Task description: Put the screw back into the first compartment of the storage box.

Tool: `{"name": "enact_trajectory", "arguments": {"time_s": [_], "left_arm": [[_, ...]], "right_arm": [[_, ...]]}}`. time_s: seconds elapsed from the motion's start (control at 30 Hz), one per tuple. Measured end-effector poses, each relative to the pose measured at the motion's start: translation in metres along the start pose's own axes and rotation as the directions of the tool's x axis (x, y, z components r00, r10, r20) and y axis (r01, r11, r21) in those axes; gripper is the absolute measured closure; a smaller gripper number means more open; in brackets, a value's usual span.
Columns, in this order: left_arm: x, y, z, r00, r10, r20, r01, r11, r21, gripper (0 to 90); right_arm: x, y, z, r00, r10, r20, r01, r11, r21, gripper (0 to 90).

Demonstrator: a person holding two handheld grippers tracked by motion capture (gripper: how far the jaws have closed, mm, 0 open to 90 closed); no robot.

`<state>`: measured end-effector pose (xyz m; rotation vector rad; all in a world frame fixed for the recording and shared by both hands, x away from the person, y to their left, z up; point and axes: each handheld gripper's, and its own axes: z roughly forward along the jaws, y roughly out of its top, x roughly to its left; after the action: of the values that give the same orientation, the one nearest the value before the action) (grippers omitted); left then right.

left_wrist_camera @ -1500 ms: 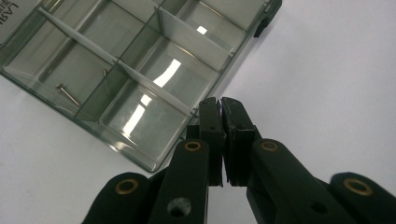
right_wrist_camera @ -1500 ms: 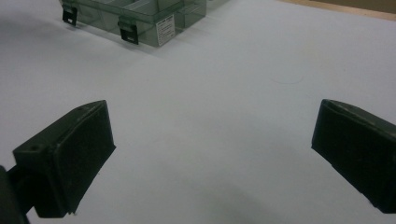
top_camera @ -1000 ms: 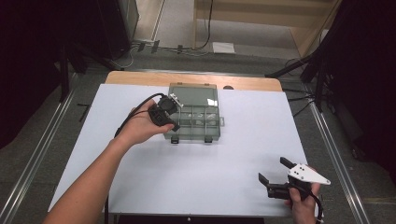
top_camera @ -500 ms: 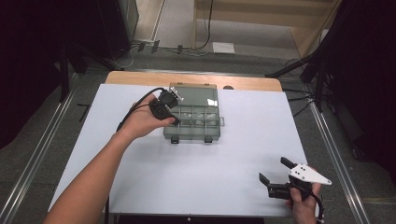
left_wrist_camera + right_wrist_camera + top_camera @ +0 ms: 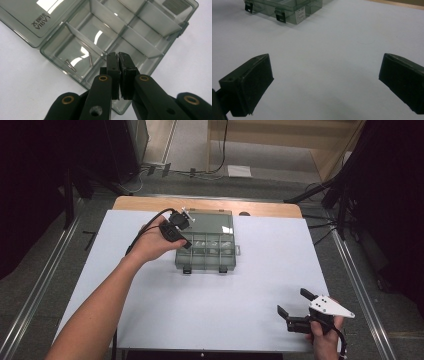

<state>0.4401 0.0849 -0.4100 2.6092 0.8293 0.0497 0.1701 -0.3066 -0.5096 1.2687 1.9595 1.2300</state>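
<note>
A smoky clear compartment box lies open at the table's far middle, lid folded back. My left gripper hovers over the box's left end, held by a hand. In the left gripper view its jaws are pressed shut above a divider of the box, with nothing seen between them. Two thin metal pins lie in the compartment beside them. My right gripper rests at the near right corner, jaws wide open and empty. The box with its black latches sits far off in the right gripper view.
The white table top spreads between the box and the right gripper. A wooden strip runs along the far edge. The left gripper's cable loops over the table's left side. Floor rails flank both sides.
My left gripper has drawn back from the box's near-left part toward its far-left corner, jaws staying shut. The right gripper has stayed put.
</note>
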Motion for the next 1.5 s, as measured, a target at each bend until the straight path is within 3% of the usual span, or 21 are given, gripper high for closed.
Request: {"name": "enact_trajectory", "arguments": {"time_s": [0.6, 0.77, 0.93, 1.1, 1.33, 1.5], "left_arm": [[0.026, 0.01, 0.023, 0.9962, -0.084, -0.024, 0.084, 0.9961, 0.024, 87.7], [0.03, 0.009, 0.021, 0.9929, -0.119, -0.008, 0.119, 0.9925, 0.026, 86.8], [0.03, 0.007, 0.014, 0.9911, -0.131, 0.022, 0.132, 0.9913, -0.007, 66.6], [0.032, -0.002, 0.01, 0.9847, -0.165, 0.056, 0.168, 0.9849, -0.045, 41.7], [0.04, -0.016, 0.007, 0.9687, -0.218, 0.12, 0.228, 0.9702, -0.082, 14.3], [0.041, -0.024, 0.006, 0.9577, -0.241, 0.157, 0.259, 0.9596, -0.109, 3.5]], "right_arm": [[0.0, 0.0, 0.002, 1.0, -0.005, -0.003, 0.005, 1.0, 0.003, 0.0], [0.001, 0.0, 0.002, 1.0, -0.002, -0.003, 0.002, 1.0, 0.005, 0.0], [0.0, 0.0, 0.003, 0.9999, -0.008, -0.007, 0.009, 1.0, 0.005, 0.0], [0.002, 0.001, 0.005, 0.9999, -0.007, -0.008, 0.007, 1.0, 0.004, 0.0], [0.004, 0.007, 0.006, 0.9999, -0.007, -0.013, 0.007, 1.0, 0.009, 0.0], [0.007, 0.012, 0.007, 0.9998, -0.005, -0.018, 0.006, 1.0, 0.011, 0.0]]}}
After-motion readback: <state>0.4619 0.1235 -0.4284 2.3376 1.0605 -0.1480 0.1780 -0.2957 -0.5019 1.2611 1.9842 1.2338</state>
